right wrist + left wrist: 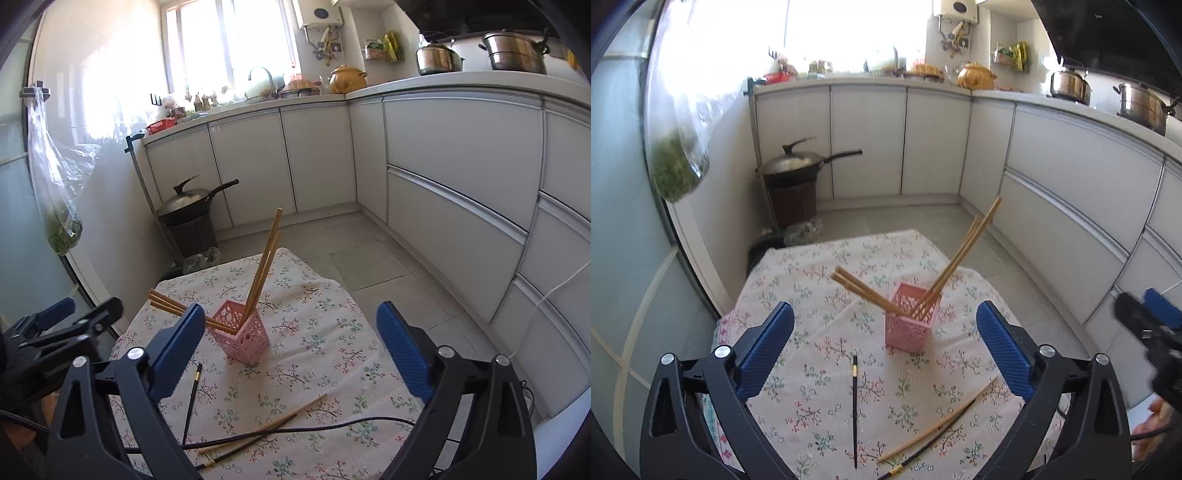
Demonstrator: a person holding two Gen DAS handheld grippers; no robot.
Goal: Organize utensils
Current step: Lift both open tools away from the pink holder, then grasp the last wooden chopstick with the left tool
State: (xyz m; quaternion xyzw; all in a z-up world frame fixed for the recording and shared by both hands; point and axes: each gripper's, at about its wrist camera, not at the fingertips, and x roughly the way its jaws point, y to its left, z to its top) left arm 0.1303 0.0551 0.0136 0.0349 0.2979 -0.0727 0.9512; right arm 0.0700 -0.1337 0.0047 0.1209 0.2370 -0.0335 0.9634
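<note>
The near ends of the loose chopsticks are cut off by the bottom of both views, and the gripper frames hide the near corners of the table (827, 258), so more could lie there unseen. How many sticks stand in the holder is hard to count where they bunch together at its mouth.

On the flowered cloth I count three loose chopsticks: one black chopstick (854, 410) lying straight toward the near edge on the left, and to its right a wooden chopstick (938, 421) crossing a second black one (934, 439) with a gold band near its end. In the right wrist view a black cable (332, 424) trails across the cloth over that crossed pair.

One pink holder (911, 317), a lattice-sided square cup, stands upright near the middle of the table. Wooden chopsticks (960, 254) are in it in two bunches: about three lean far out to the left, low, and roughly three or four lean up and to the right.

The left gripper (884, 343) is spread wide with nothing between its blue pads, hanging over the near part of the table. The right gripper (290, 347) is likewise released and empty, just beside it on the right; a bit of a hand (1152, 432) shows at its handle.

Beyond, a covered wok (794, 162) sits on a dark bin by the white cabinets.
</note>
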